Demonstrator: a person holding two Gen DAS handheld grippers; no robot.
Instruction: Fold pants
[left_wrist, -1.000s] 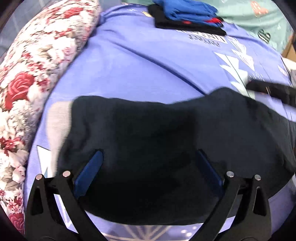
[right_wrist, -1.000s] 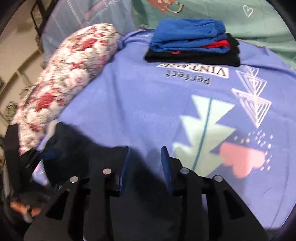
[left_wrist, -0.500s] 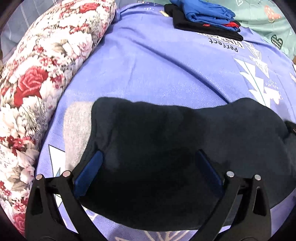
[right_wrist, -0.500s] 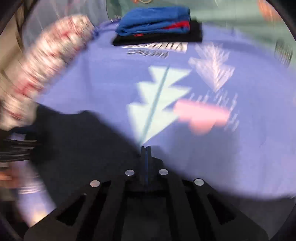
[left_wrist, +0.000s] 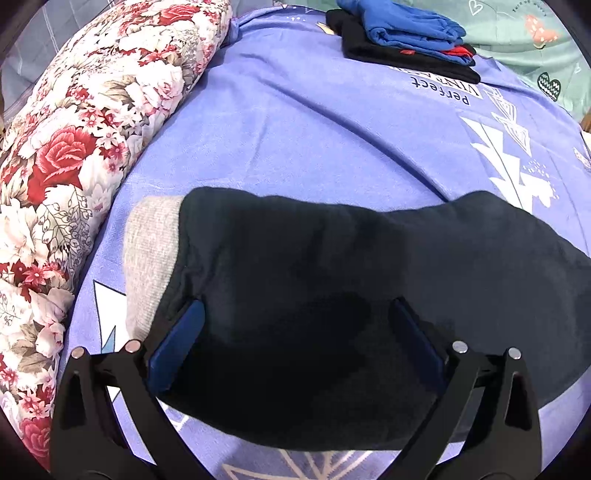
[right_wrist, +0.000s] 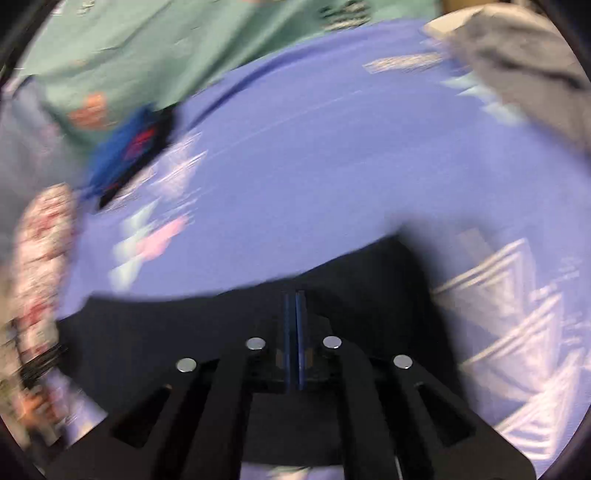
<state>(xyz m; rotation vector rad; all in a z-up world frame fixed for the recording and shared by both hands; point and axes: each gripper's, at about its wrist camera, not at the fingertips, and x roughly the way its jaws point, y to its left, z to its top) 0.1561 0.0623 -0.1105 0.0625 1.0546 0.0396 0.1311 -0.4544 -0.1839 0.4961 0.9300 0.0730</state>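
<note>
Seemingly closed right tool (right_wrist: 294, 306) over black pants (right_wrist: 258, 332); view blurred.

Pants (left_wrist: 351, 295) lying on bedsheet (left_wrist: 295, 129), quilt roll (left_wrist: 92, 129) sitting at 9 o'clock, folded clothes stack (left_wrist: 406, 40) sitting at 1 o'clock, well apart.

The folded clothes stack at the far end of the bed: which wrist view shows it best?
The left wrist view. There the folded clothes stack is sharp: blue garments on a black one, a red edge between. The right wrist view shows it only as a motion-blurred blue, red and black smear.
</note>
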